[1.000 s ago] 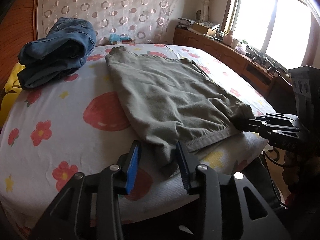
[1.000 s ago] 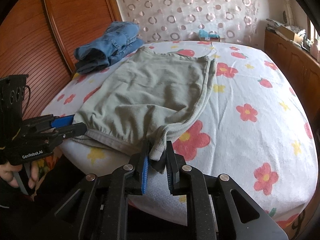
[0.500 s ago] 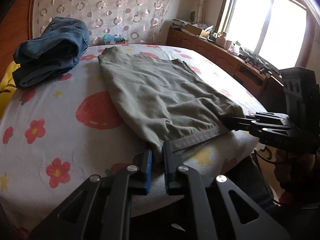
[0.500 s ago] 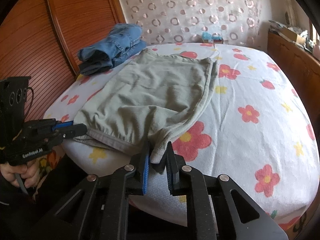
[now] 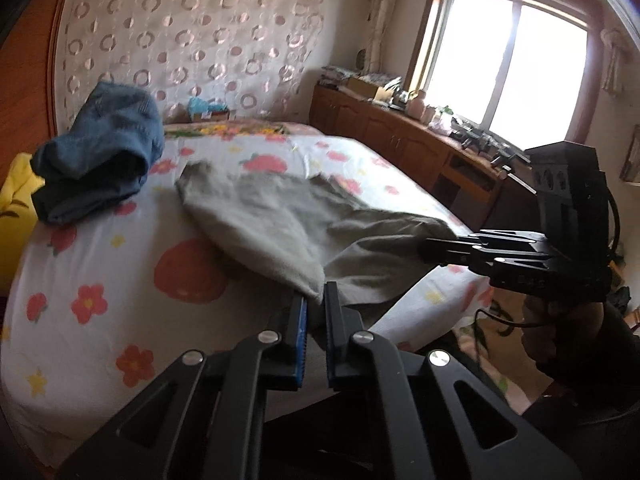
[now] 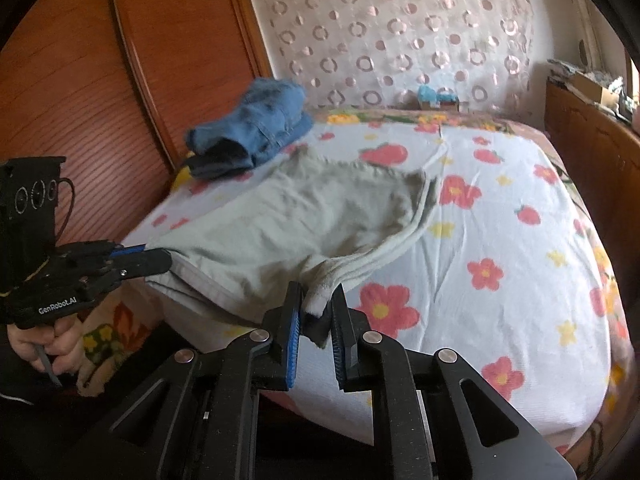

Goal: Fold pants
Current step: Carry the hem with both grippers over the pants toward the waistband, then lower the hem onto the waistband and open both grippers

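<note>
Ahead of both grippers we see the bed (image 5: 100, 248), its white sheet printed with red flowers and strawberries, running away toward a headboard draped in a ring-patterned cloth. Across the near half of it lie the grey-green pants (image 5: 260, 216), their far end resting on the sheet and their near edge raised off the mattress, hanging between our two tools. Beyond the pants, to the far left of the left gripper, a folded pile of blue jeans (image 5: 104, 152) sits near the headboard, well apart from the pants. A wooden cabinet (image 5: 400, 140) under the window stands off to the right.

Closest to us, the left gripper (image 5: 314, 304) has its blue-padded jaws pressed together on one near corner of the pants, the cloth rising straight out of the pads. The right gripper (image 6: 316, 308) is clamped on the other near corner, a bunched fold of hem pinched between its pads. In the right wrist view we also see a hand (image 6: 44, 344) wrapped around the left gripper's handle.
</note>
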The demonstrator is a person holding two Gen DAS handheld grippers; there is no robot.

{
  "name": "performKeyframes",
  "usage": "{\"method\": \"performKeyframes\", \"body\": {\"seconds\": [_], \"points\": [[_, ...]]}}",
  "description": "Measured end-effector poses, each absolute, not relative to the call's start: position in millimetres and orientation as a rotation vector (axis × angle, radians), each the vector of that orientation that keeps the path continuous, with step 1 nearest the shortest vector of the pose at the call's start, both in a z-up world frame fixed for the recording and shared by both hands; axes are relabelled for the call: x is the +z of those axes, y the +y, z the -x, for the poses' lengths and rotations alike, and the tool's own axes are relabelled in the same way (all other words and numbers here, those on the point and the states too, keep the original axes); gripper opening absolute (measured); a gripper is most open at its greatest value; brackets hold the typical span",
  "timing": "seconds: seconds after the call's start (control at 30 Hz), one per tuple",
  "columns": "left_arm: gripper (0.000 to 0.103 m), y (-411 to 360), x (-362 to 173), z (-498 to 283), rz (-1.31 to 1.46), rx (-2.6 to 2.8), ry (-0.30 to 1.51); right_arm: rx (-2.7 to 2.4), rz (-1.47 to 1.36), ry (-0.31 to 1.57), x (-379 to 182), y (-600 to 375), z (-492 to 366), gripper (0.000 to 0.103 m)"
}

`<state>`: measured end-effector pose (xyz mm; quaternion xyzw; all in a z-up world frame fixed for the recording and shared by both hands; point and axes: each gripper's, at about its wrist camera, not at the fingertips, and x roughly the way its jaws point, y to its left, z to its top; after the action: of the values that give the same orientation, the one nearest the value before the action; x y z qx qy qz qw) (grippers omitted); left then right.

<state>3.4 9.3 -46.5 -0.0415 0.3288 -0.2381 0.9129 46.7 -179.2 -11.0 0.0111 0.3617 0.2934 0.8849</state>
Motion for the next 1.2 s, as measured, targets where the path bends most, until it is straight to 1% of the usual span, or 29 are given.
{"method": "performKeyframes", "body": {"seconds": [0.2, 0.37, 0.57, 0.83, 1.2], "points": [[0.003, 11.1, -24.4, 6.2, 0.096, -0.514, 0.633, 0.620, -0.035, 0.681, 15.2, -184.6, -36.3, 0.011], [0.003, 12.7, -24.1, 0.5, 0.092, -0.507, 0.625, 0.607, -0.021, 0.654, 20.0, -183.5, -41.0, 0.011], [0.004, 16.3, -26.2, -33.2, 0.087, -0.481, 0.612, 0.574, 0.012, 0.620, 21.6, -176.7, -68.6, 0.010], [0.004, 19.7, -21.0, -83.3, 0.058, -0.421, 0.605, 0.520, 0.013, 0.635, 14.3, -163.7, -124.0, 0.010], [0.005, 23.3, -44.8, -117.7, 0.058, -0.372, 0.649, 0.495, 0.055, 0.694, -7.0, -148.6, -165.7, 0.010]]}}
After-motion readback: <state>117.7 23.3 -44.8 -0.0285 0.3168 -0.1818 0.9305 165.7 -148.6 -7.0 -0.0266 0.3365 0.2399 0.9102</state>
